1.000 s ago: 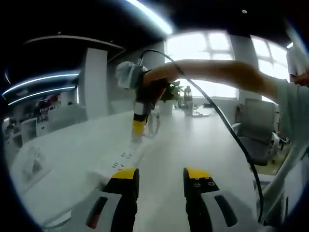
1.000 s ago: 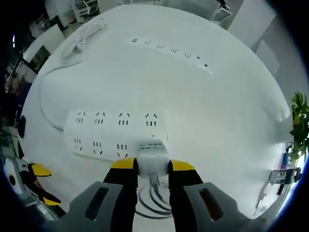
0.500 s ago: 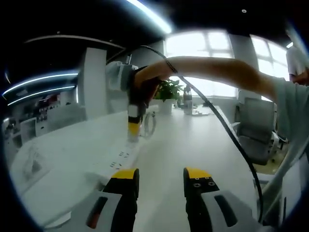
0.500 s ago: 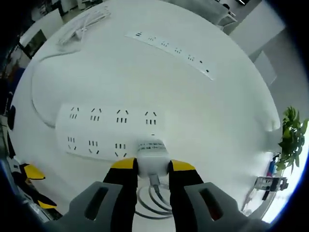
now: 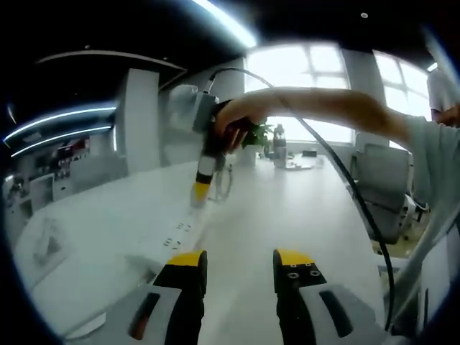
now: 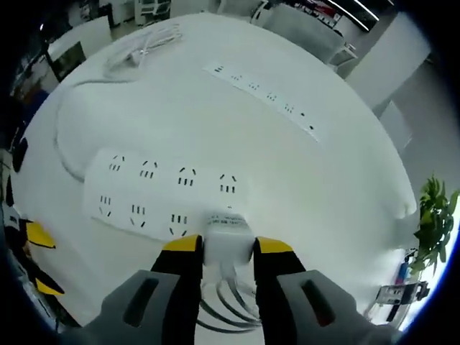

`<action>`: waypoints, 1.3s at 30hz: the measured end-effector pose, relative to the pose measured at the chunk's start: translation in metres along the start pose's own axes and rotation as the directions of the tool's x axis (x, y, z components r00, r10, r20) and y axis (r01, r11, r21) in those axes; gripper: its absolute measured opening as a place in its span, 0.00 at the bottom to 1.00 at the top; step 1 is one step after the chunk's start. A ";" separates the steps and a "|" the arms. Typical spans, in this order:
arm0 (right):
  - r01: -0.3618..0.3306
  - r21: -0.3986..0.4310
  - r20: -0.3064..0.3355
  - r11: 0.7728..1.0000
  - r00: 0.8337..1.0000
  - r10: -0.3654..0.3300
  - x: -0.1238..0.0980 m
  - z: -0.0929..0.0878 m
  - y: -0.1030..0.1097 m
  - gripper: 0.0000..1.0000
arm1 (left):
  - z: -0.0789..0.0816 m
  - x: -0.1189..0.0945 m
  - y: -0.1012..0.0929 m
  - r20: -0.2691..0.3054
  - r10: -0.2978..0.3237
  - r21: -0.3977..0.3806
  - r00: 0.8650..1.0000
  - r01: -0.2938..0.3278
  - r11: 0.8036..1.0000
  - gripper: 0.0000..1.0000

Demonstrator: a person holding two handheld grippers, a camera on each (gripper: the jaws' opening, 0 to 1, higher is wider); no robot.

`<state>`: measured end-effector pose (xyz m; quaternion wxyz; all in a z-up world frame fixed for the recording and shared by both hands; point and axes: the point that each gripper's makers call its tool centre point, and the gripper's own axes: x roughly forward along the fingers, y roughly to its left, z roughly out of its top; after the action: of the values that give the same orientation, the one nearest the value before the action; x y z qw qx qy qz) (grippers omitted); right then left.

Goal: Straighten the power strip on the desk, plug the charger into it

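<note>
In the right gripper view, the right gripper (image 6: 218, 246) is clamping the white charger (image 6: 228, 237) between its yellow-tipped jaws, holding it at the near edge of the wide white power strip (image 6: 162, 192) lying on the white table (image 6: 338, 187), with the charger's cable coiled just beneath. A second, slimmer power strip (image 6: 266, 94) is lying farther off on the table. In the left gripper view, the left gripper (image 5: 239, 260) is hovering low over the table with its jaws apart and nothing between them, while the person's arm (image 5: 338, 108) is reaching across.
</note>
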<state>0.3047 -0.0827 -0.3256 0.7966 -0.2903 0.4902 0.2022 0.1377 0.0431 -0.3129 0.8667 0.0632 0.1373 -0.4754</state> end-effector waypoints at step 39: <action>0.201 -0.847 0.197 0.493 0.978 -0.061 -0.008 0.017 0.000 0.29 | -0.003 -0.002 0.004 -0.018 0.030 -0.006 0.999 -0.031 1.000 0.38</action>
<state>0.3125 -0.0722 -0.3123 0.5913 -0.6696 0.2431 0.3780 0.1397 0.0478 -0.3155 0.8728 0.0669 0.1453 -0.4612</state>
